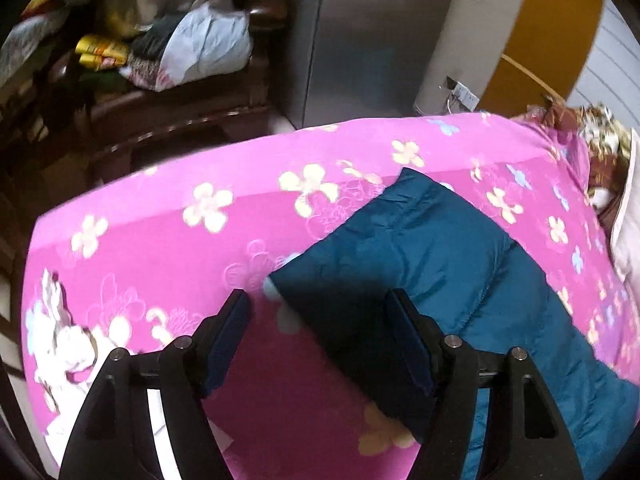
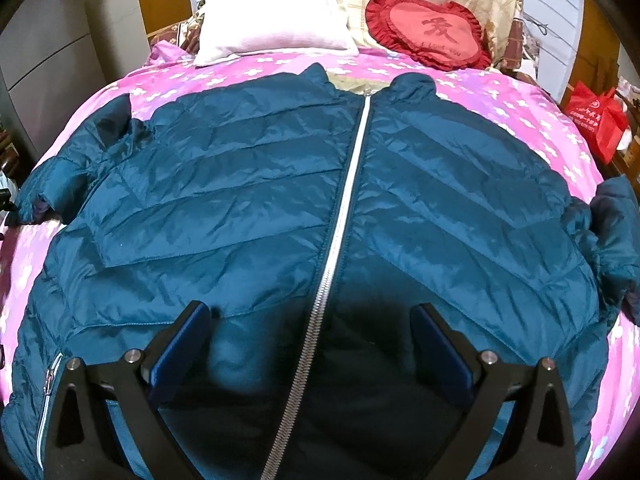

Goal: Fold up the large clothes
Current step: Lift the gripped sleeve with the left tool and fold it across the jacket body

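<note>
Two grippers were in view, each with its jaws spread wide and nothing between them. One jacket [image 2: 280, 184], teal and quilted, lay front-up on the pink flowered bedspread [image 2: 500, 92], zipped shut, collar toward 12 o'clock in the right wrist view.

Right gripper [image 2: 312, 312] hovered over the lower front of the jacket. The zipper [image 2: 344, 208] ran from 12 o'clock down between the two fingers, passing nearer the left finger [image 2: 180, 344] at the bottom of the frame. Jacket body filled the view from 9 to 3 o'clock. One sleeve [image 2: 44, 184] lay at 9 o'clock, the other sleeve [image 2: 612, 220] at 3 o'clock, bunched at the bed edge. Whether the fingers touched the fabric could not be determined.

Left gripper [image 1: 318, 300] hovered above a jacket edge. In the left wrist view the jacket [image 1: 420, 248] extended from between the fingers toward 1 o'clock and down past 4 o'clock. Its corner sat just inside the gap; the right finger [image 1: 412, 340] overlapped the fabric, while the left finger [image 1: 224, 340] stood over bare bedspread [image 1: 160, 248].

A white pillow [image 2: 272, 20] and a red heart cushion [image 2: 428, 28] rested at 12 o'clock, beyond the collar.
</note>
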`<state>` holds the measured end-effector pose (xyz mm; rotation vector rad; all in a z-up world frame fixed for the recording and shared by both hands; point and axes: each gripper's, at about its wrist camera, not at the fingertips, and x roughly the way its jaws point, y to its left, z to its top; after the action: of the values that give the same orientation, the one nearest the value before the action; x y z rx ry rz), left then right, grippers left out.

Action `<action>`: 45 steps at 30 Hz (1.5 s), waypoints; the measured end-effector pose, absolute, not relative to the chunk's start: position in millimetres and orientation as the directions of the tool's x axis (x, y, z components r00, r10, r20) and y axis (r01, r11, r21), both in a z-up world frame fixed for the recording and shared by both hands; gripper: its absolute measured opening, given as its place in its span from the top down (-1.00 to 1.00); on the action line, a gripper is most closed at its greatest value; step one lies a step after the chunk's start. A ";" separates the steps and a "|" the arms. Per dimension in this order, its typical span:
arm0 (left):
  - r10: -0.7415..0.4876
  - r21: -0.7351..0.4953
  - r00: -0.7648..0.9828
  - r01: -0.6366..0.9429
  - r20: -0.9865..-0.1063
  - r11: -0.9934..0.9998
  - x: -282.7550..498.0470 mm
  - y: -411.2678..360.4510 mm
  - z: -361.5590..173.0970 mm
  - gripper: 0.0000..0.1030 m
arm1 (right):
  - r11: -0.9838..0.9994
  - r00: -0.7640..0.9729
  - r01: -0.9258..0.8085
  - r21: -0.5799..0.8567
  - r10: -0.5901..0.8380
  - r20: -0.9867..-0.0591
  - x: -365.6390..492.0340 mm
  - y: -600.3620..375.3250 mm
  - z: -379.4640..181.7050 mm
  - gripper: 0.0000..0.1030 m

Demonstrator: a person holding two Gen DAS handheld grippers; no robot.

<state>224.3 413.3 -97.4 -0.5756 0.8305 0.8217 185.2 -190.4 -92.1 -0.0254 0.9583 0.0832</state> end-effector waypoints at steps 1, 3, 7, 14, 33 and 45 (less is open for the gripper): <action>0.401 -0.120 0.409 -0.807 -0.820 0.578 227.8 410.9 -97.7 0.11 | 0.996 0.571 -0.083 0.013 0.058 -0.819 186.6 -188.9 -92.8 -0.99; 0.409 -0.097 0.427 -0.777 -0.806 0.621 234.3 402.2 -97.4 0.61 | 0.996 0.569 -0.086 0.003 0.052 -0.821 188.6 -185.8 -94.1 -0.99; 0.389 -0.068 0.454 -0.716 -0.802 0.695 244.2 386.7 -93.2 1.00 | 0.995 0.567 -0.095 -0.013 0.044 -0.822 192.0 -180.7 -95.6 -0.99; 0.362 -0.123 0.575 -0.636 -0.734 0.762 223.8 338.9 -47.6 1.00 | 0.996 0.569 -0.088 0.005 0.055 -0.821 188.3 -183.6 -92.1 -0.99; 0.070 -0.154 0.785 -0.207 -0.616 0.966 189.5 133.1 38.6 1.00 | 0.999 0.619 -0.049 0.004 0.033 -0.785 159.1 -219.8 -59.7 -0.99; -0.061 -0.108 0.749 -0.014 -0.660 0.994 190.0 4.3 22.7 1.00 | 0.999 0.638 0.024 0.036 0.012 -0.770 146.4 -270.8 -50.8 -0.99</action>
<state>190.0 4.3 22.7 -0.1084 0.7240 -0.0258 146.4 -270.8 -50.8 0.0444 0.8784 -0.0070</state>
